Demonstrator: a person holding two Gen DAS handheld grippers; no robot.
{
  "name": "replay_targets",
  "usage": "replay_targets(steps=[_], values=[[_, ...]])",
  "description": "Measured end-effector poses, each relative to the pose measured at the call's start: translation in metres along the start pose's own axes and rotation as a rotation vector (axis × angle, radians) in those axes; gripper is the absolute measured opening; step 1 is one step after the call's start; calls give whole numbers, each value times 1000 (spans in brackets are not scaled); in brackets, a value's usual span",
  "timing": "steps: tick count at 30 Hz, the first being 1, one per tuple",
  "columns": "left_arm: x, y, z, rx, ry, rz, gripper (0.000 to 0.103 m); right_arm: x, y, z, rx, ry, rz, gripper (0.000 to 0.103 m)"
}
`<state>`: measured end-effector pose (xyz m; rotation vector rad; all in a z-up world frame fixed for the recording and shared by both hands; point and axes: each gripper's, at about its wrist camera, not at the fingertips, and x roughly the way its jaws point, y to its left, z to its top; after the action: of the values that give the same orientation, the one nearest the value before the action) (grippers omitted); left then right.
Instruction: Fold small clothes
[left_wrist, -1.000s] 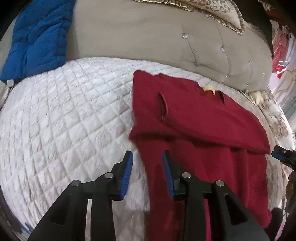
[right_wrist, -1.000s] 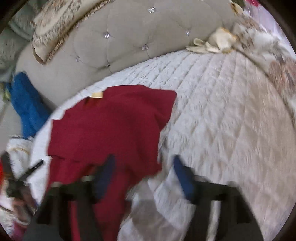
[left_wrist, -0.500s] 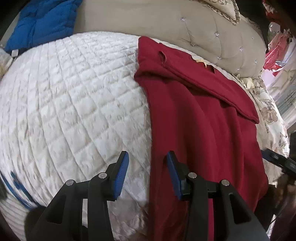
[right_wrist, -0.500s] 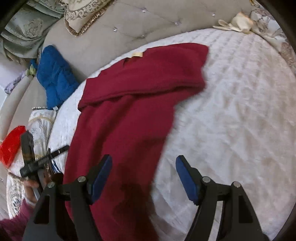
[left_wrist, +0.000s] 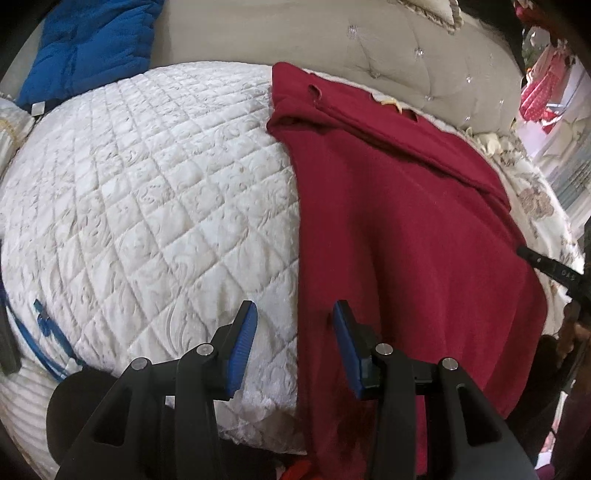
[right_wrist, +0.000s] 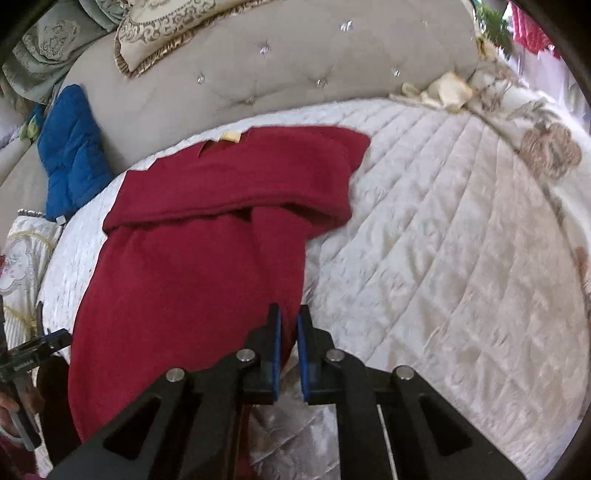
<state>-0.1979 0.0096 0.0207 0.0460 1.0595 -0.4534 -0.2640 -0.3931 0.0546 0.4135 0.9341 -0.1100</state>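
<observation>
1. Jaws of the right gripper (right_wrist: 289, 325) have snapped shut from wide, pinching the red garment's (right_wrist: 192, 266) near right edge.
2. Left gripper (left_wrist: 291, 325) stays partly open, straddling the opposite edge on the quilted bed (left_wrist: 147, 192).
3. Lifting the hem toward the collar likely follows.

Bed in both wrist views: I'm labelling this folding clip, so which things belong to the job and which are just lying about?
Job:
- dark red knit garment, top part folded over
- left gripper, open astride its edge
- right gripper, shut on its other edge

Lying about:
- blue padded quilted cushion
- patterned beige pillow
- tufted beige headboard
- white quilted bedspread, only the work surface
</observation>
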Motion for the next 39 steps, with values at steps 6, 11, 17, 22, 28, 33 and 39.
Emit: replay_targets(steps=[6,11,17,22,28,33,39], values=[[-3,-4,-8,8,-11,27,21,-19,-8,-17,77,34,111,49],[-6,-8,-14,9,-12,22,21,-34,-2,-46,15,82,127,67],[-13,-16,-22,34,-10,6,21,-37,2,-80,3,136,145,73],[-17,-13,-33,29,31,-19,21,-38,6,-99,-13,167,136,77],[-15,-10,-54,37,104,-26,21,-33,13,-119,-50,227,135,77],[-2,-19,-71,59,181,-46,21,-30,14,-122,-46,228,138,78],[14,-22,-78,30,218,-65,21,-28,15,-122,-44,227,140,80]])
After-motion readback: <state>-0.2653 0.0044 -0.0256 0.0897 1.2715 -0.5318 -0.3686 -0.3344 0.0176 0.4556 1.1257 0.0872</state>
